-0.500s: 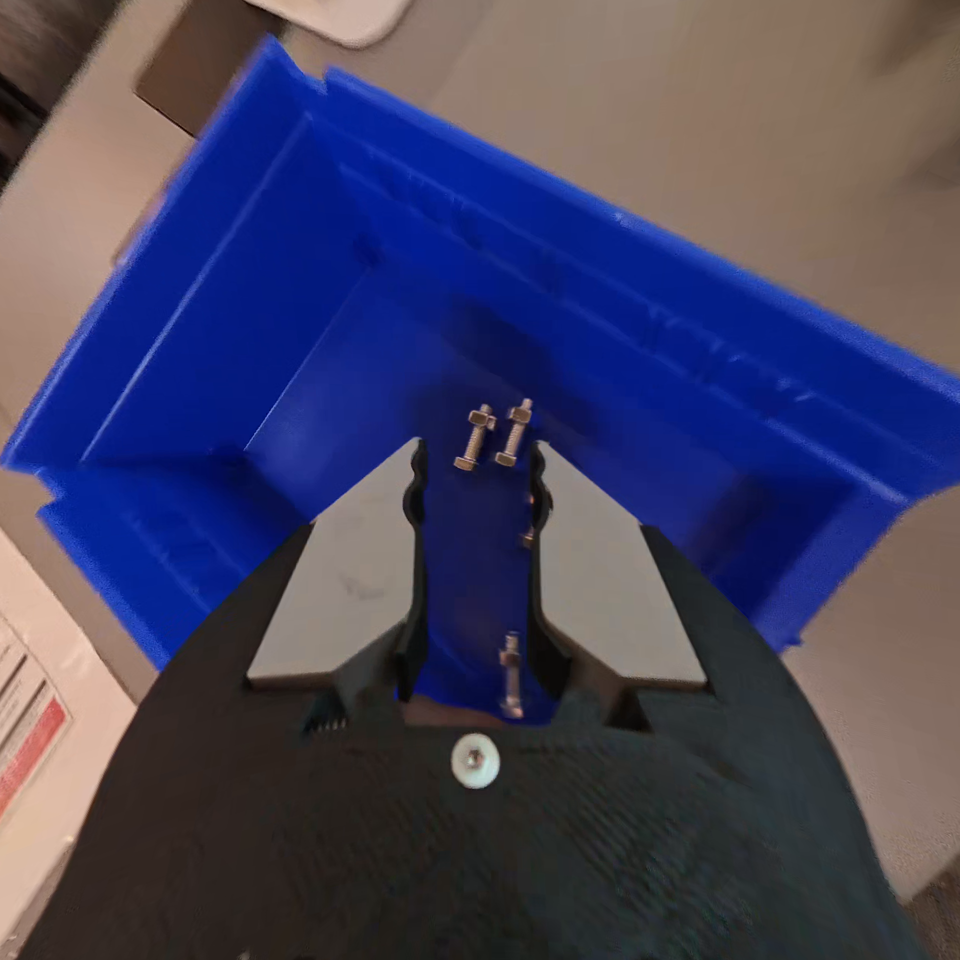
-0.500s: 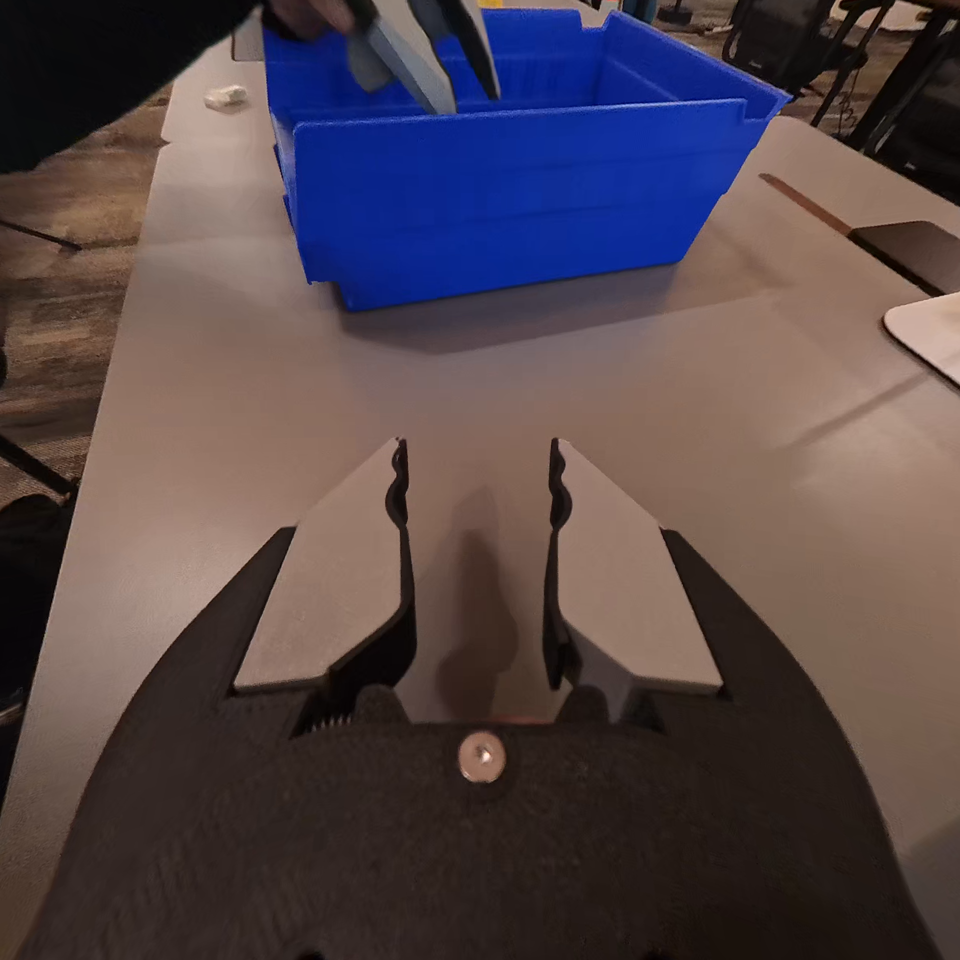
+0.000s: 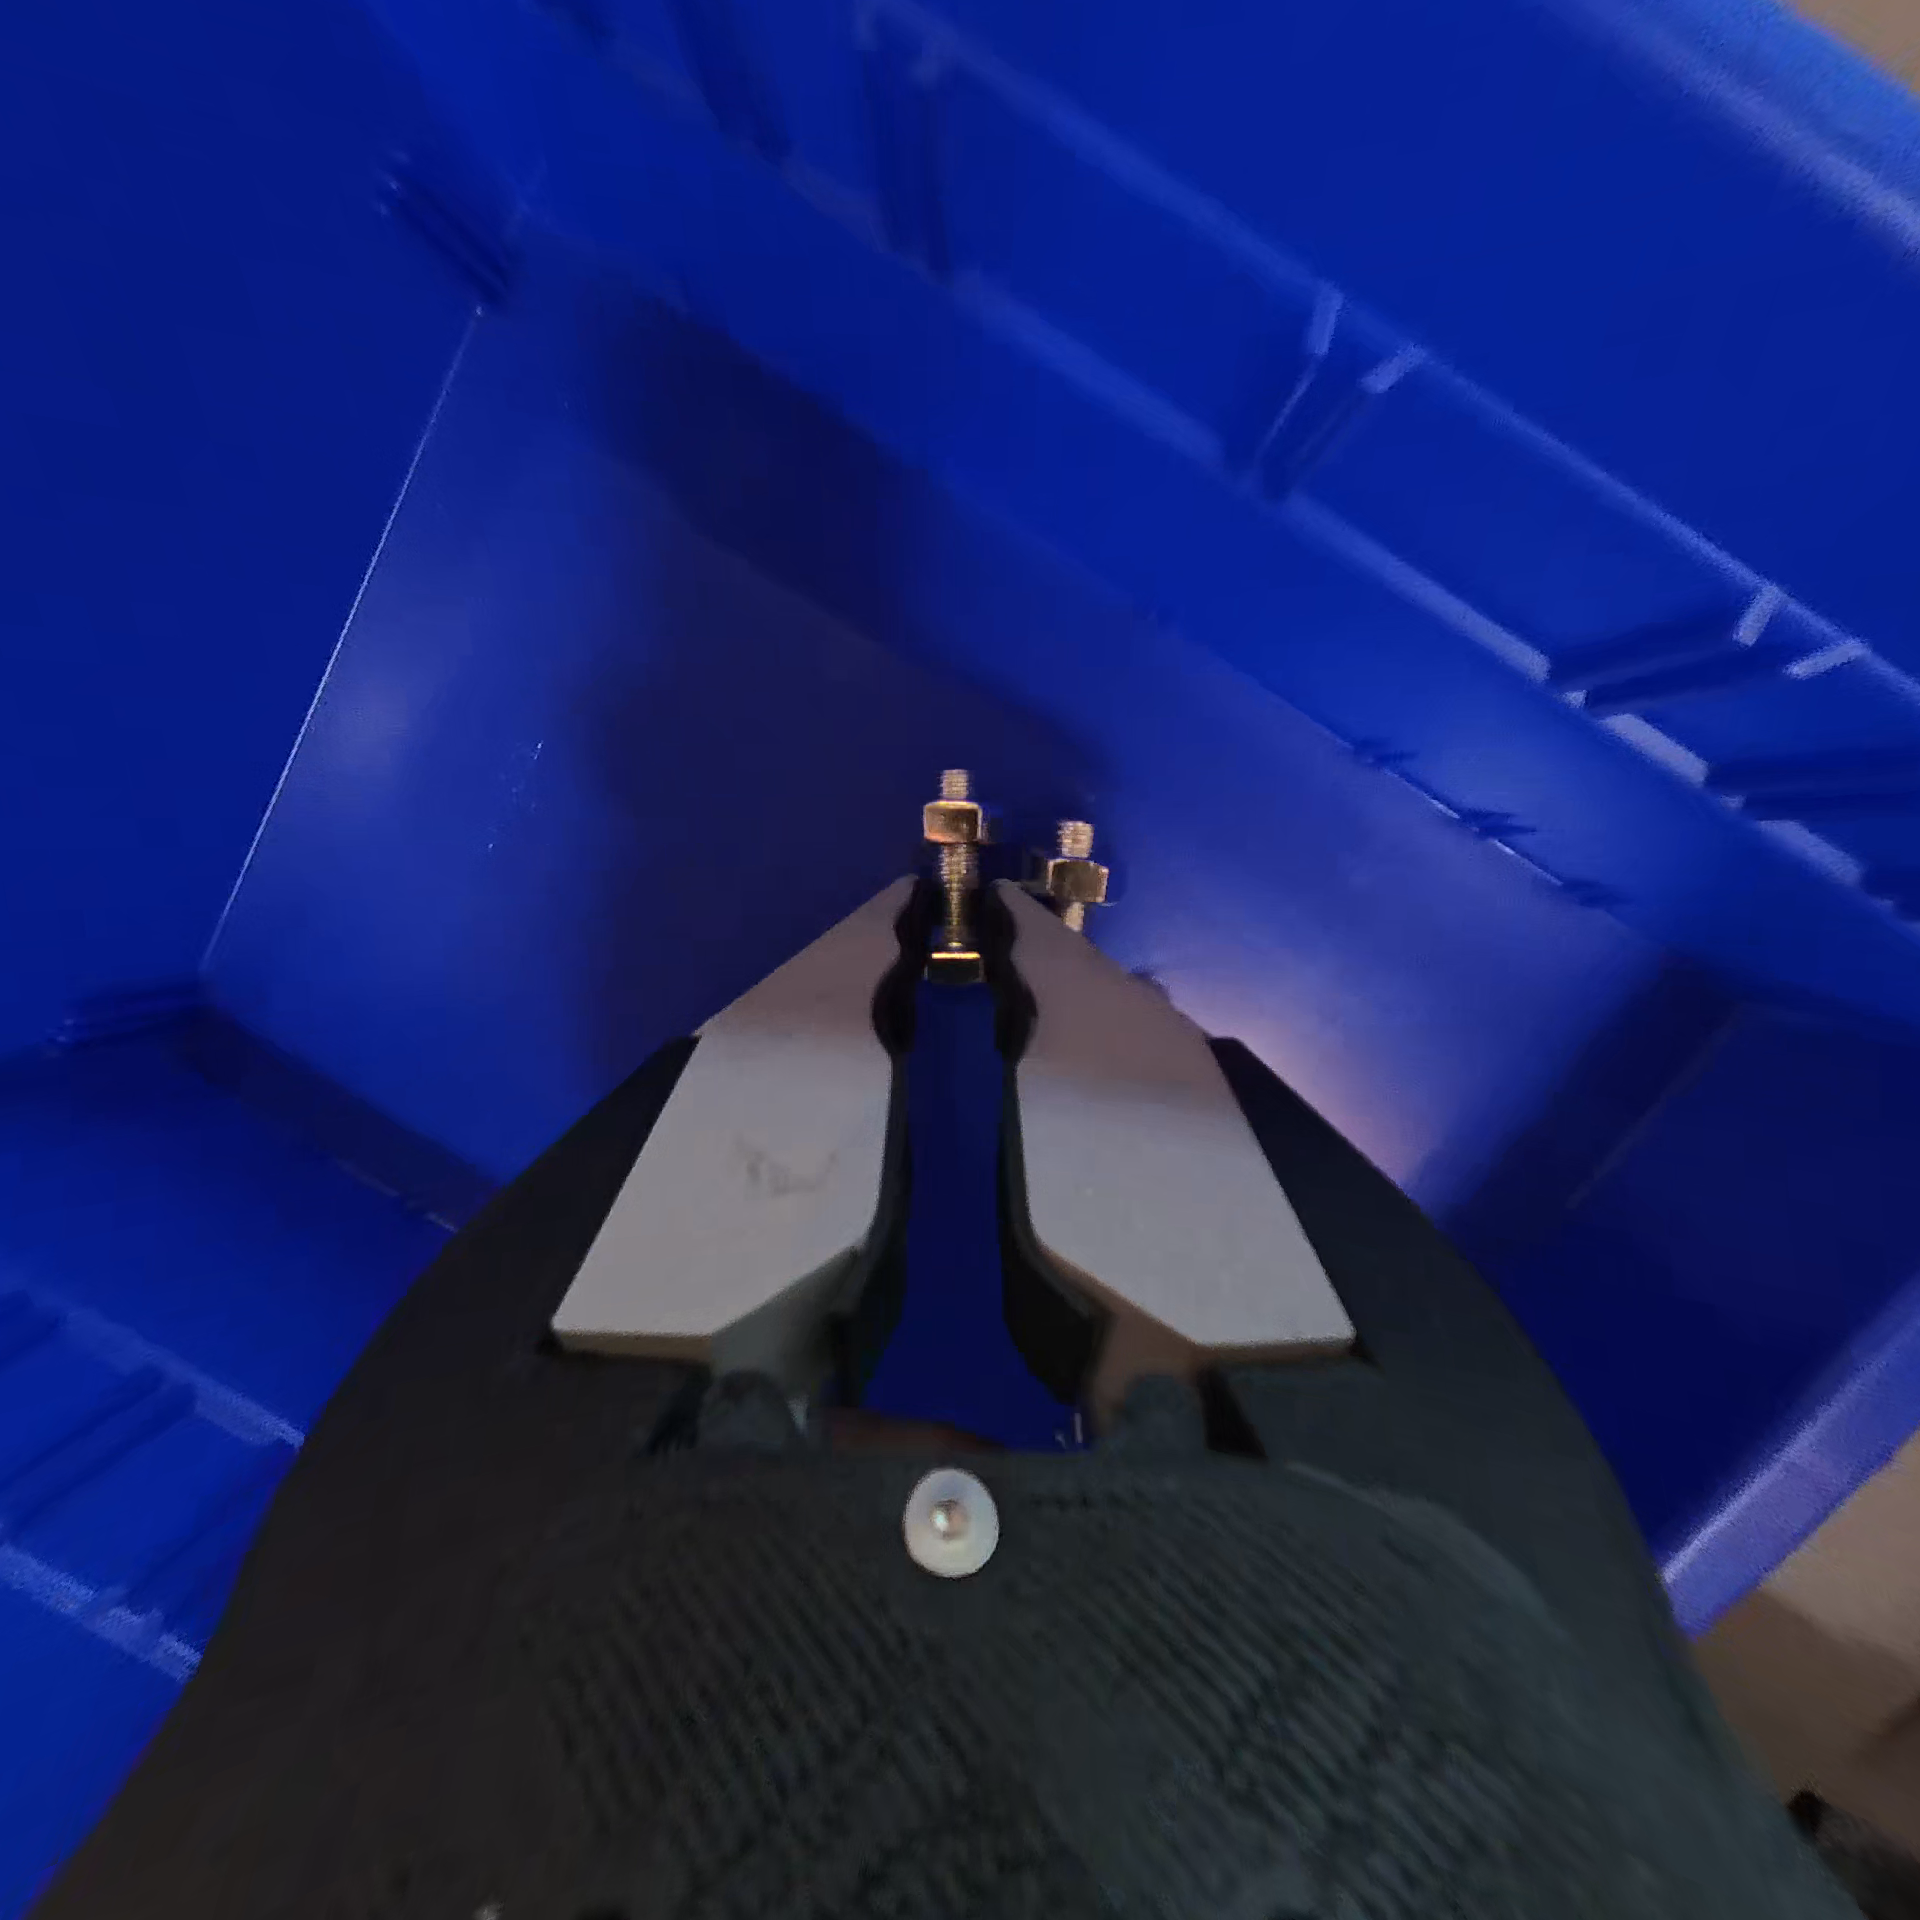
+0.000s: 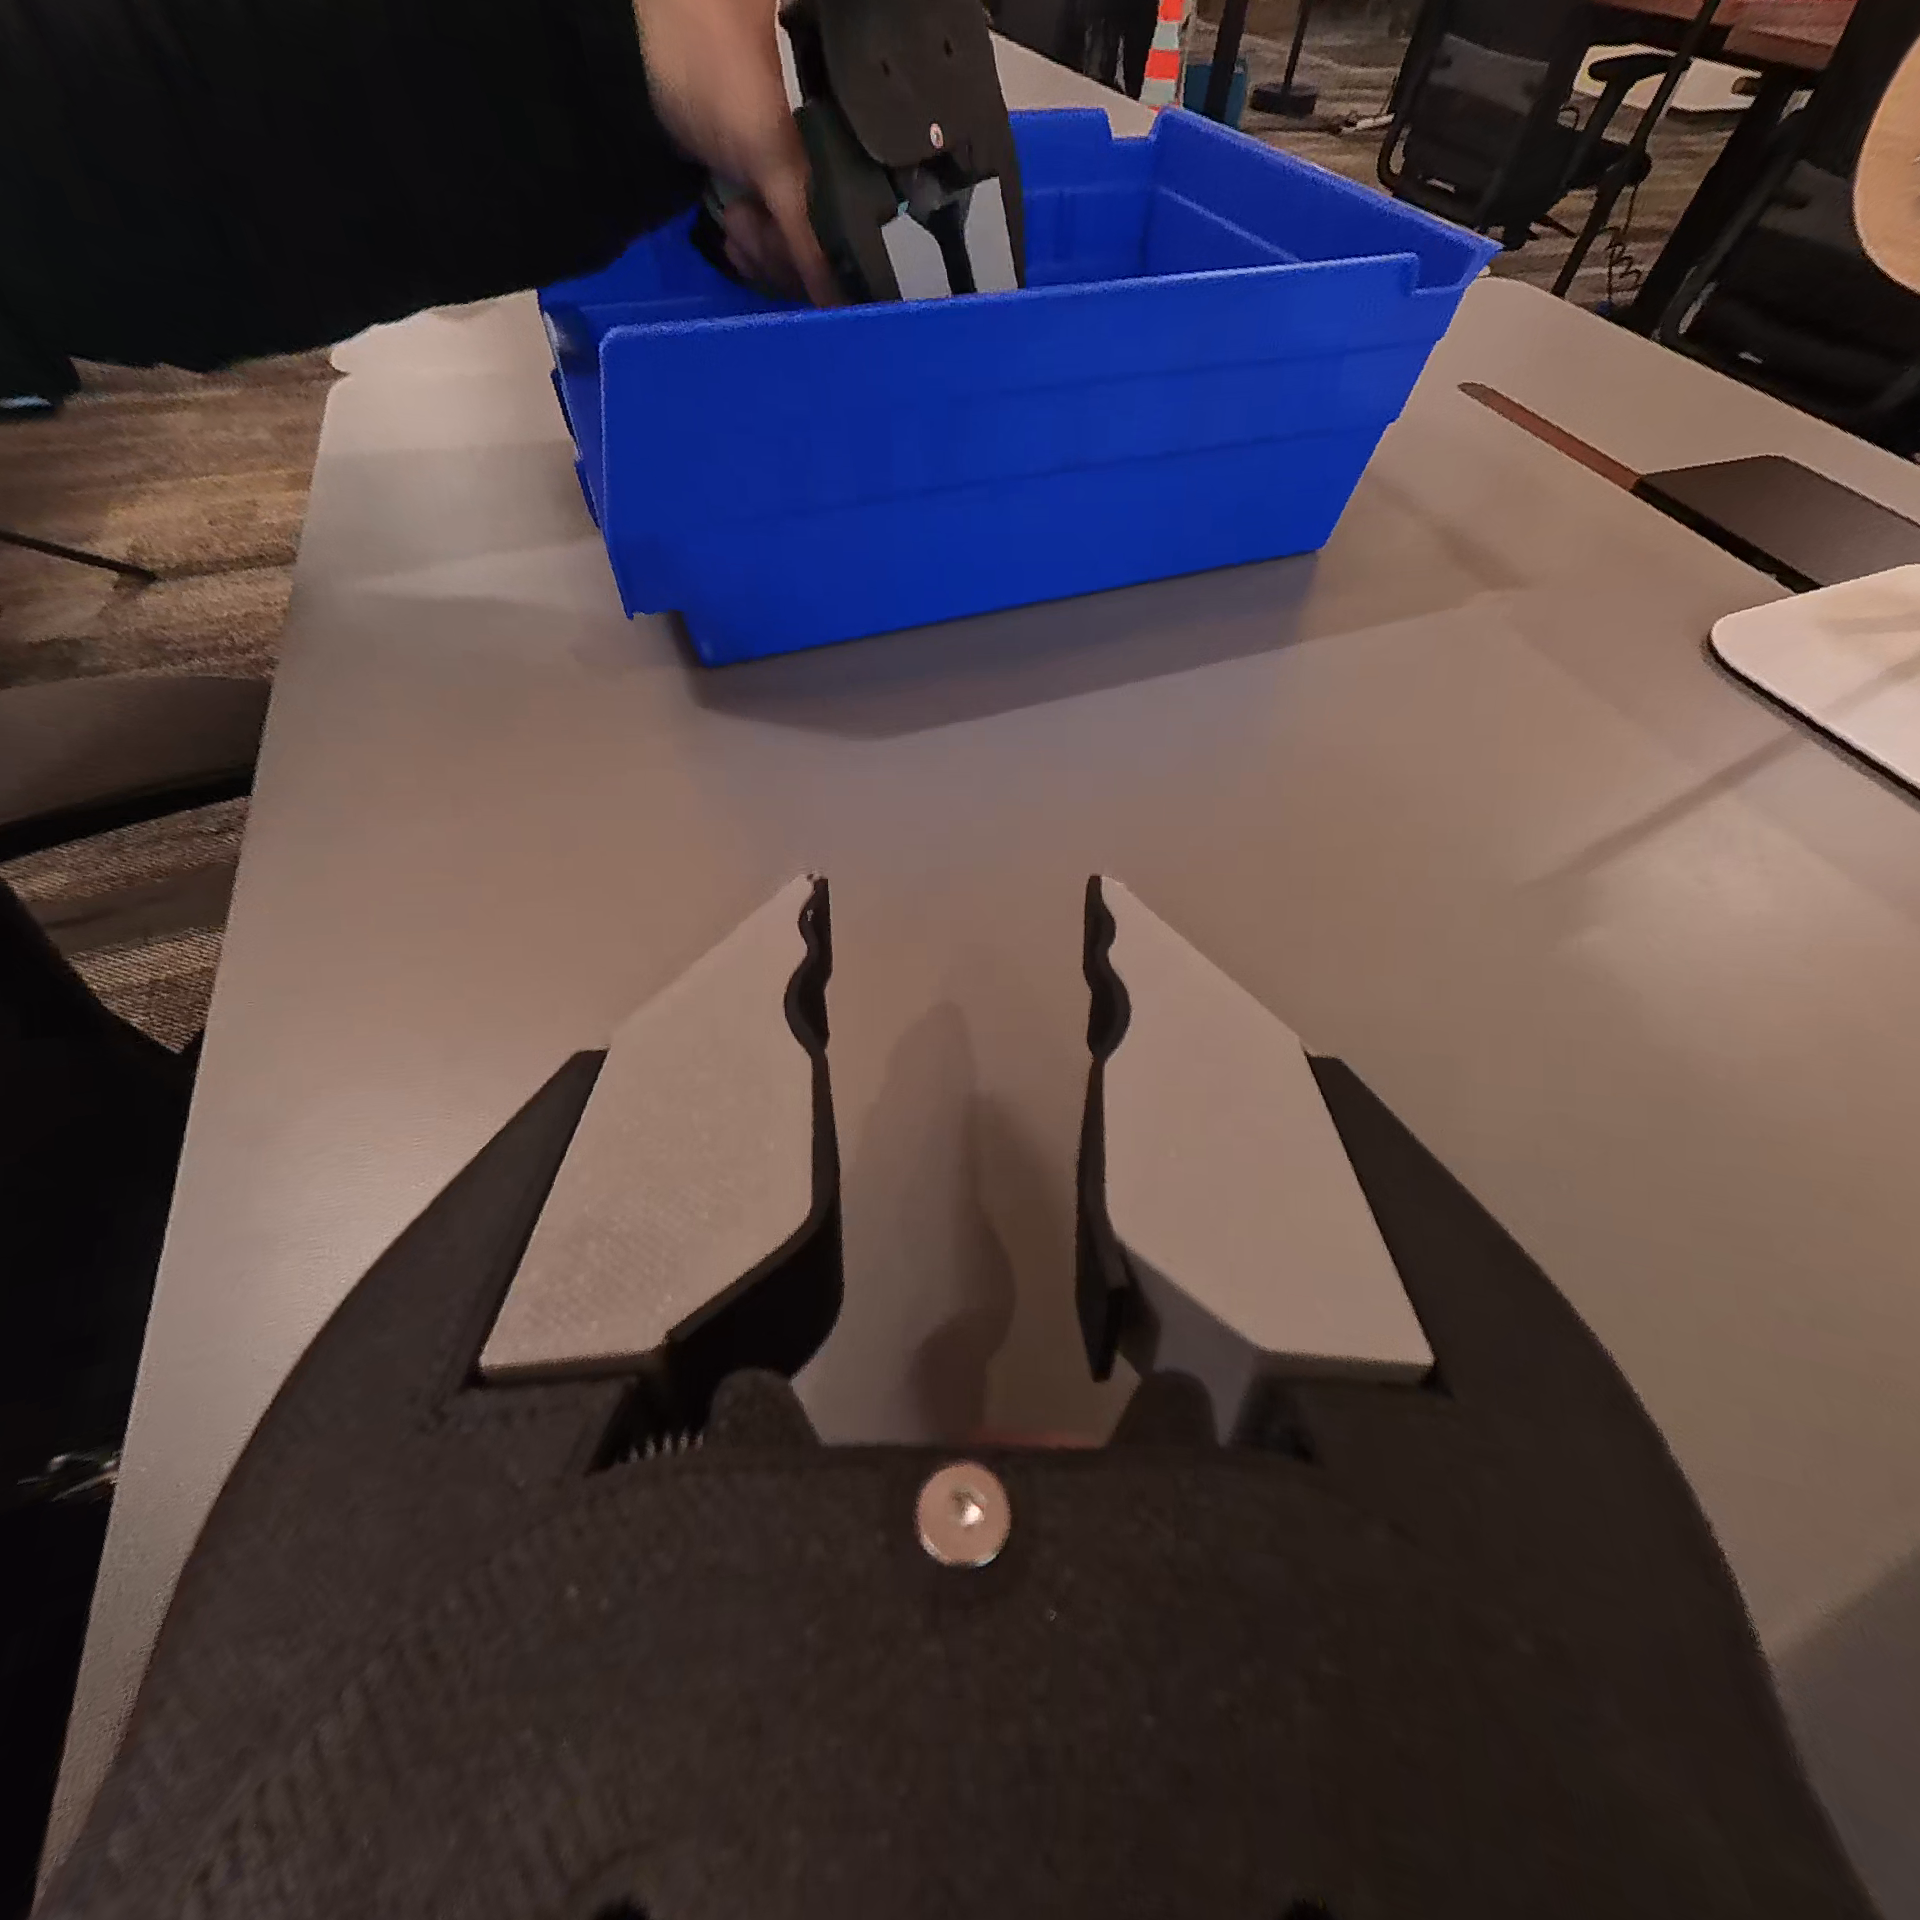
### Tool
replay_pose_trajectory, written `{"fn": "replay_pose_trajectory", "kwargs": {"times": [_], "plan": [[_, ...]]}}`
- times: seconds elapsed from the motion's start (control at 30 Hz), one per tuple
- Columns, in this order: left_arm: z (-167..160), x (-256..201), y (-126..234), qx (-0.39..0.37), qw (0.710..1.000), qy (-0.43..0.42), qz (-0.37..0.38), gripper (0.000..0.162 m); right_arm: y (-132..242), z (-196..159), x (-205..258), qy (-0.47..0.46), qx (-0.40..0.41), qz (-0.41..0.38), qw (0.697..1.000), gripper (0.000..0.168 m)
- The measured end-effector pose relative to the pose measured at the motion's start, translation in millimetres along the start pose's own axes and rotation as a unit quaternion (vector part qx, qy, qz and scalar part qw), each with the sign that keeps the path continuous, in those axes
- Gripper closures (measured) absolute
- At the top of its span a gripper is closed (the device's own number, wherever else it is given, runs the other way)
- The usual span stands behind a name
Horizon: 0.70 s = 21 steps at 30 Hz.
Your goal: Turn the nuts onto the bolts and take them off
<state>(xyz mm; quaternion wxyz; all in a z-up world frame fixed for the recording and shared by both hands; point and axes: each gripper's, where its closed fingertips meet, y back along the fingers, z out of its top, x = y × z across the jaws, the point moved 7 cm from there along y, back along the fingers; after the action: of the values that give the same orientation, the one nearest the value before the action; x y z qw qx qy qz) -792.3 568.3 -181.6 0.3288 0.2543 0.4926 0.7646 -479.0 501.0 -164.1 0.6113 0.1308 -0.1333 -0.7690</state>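
My left gripper [image 3: 954,902] reaches down into the blue bin [image 3: 1351,436], its fingers drawn close with a narrow gap at the tips. A bolt [image 3: 954,883] lies in that gap on the bin floor, head toward me, a nut [image 3: 953,823] threaded near its far end. Whether the fingers actually clamp the bolt I cannot tell. A second bolt [image 3: 1075,873] with its own nut lies just beside it to the right, partly hidden behind my right-hand fingertip.

My right gripper [image 4: 954,904] hovers over the bare grey tabletop [image 4: 1351,883], fingers well apart and holding nothing; its shadow falls on the surface between them. From this view the bin [image 4: 987,468] stands farther along the tabletop, with my left gripper [image 4: 940,223] and hand [image 4: 764,197] dipping into it from above. A white pad [image 4: 1839,665] and a dark flat object [image 4: 1808,525] lie at the right edge of the tabletop.
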Motion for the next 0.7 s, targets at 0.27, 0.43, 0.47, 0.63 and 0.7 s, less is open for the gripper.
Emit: {"fn": "replay_pose_trajectory", "kwargs": {"times": [0.27,0.43,0.47,0.63,0.7], "plan": [[13,-11,45,-0.142,0.976,0.027,0.164,0.154,6,6,-5,-0.036,-0.038,0.006,0.999,0.123],[56,-58,125,-0.392,0.897,0.051,0.198,0.155,11,14,-11,-0.051,-0.074,0.022,0.996,0.120],[71,-77,135,-0.445,0.879,0.036,0.169,0.155,12,18,-11,-0.047,-0.085,0.031,0.995,0.119],[133,-161,141,-0.584,0.810,-0.005,0.054,0.156,29,38,-21,-0.045,-0.163,0.029,0.985,0.117],[148,-172,125,-0.607,0.793,0.001,0.046,0.156,40,39,-25,-0.053,-0.187,0.019,0.981,0.117]]}}
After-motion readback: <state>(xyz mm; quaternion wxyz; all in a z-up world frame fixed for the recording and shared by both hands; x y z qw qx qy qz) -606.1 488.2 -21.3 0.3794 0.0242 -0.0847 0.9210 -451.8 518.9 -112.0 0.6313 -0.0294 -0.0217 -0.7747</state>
